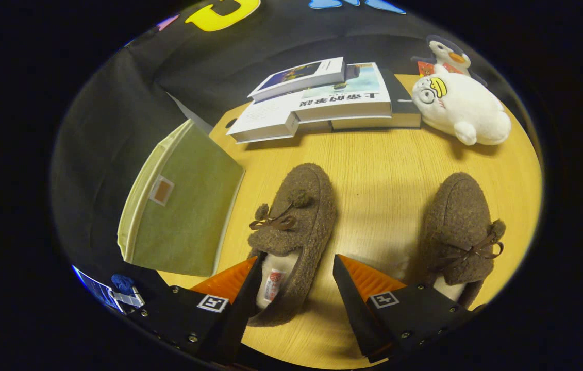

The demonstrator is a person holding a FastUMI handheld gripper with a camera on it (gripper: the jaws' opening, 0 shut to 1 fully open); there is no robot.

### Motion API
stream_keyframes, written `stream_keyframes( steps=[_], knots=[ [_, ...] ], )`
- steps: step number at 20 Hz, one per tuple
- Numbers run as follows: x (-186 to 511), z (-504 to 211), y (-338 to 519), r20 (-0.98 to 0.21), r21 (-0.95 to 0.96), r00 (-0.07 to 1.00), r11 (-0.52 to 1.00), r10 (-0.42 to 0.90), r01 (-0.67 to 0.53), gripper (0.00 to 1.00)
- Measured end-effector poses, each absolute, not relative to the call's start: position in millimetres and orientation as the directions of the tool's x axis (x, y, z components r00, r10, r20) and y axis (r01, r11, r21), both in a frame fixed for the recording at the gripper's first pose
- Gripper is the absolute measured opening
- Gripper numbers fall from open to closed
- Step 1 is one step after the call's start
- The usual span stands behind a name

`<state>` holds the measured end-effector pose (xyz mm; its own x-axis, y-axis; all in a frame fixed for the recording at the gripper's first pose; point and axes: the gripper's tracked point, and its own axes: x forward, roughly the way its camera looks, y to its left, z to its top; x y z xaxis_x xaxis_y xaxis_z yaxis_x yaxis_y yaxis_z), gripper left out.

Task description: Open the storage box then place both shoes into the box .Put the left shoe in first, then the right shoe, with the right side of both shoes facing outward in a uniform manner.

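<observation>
Two brown fuzzy slippers with small bows lie toes-away on the round wooden table [373,170]. The nearer-left slipper [296,216] has its heel end between my fingers. My gripper [295,270] is open around it: the left finger is at the slipper's side and a gap shows between the slipper and the right finger. Off to the right, beyond the right finger, lies the other slipper [464,221]. The green fabric storage box [183,206] with cream trim stands left of the slippers at the table's edge, and its lid looks closed.
A spread of books [322,98] lies at the far side of the table. A white plush seal [459,108] and a small penguin toy [448,54] sit at the far right. The table's curved edge runs close on the right.
</observation>
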<state>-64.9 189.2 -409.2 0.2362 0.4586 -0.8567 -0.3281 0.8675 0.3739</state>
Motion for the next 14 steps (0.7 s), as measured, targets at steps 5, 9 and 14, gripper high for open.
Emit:
stream_keyframes(
  steps=[5, 9, 14],
  knots=[
    [-50.9, -435.4, 187.3, -0.900, 0.320, 0.220, 0.913, 0.376, -0.252, 0.72],
    [-58.8, -437.6, 195.5, -0.921, 0.342, 0.140, 0.928, 0.362, -0.150, 0.38],
    [-62.6, -433.0, 195.6, -0.936, 0.302, 0.107, 0.922, 0.335, -0.241, 0.03]
  ],
)
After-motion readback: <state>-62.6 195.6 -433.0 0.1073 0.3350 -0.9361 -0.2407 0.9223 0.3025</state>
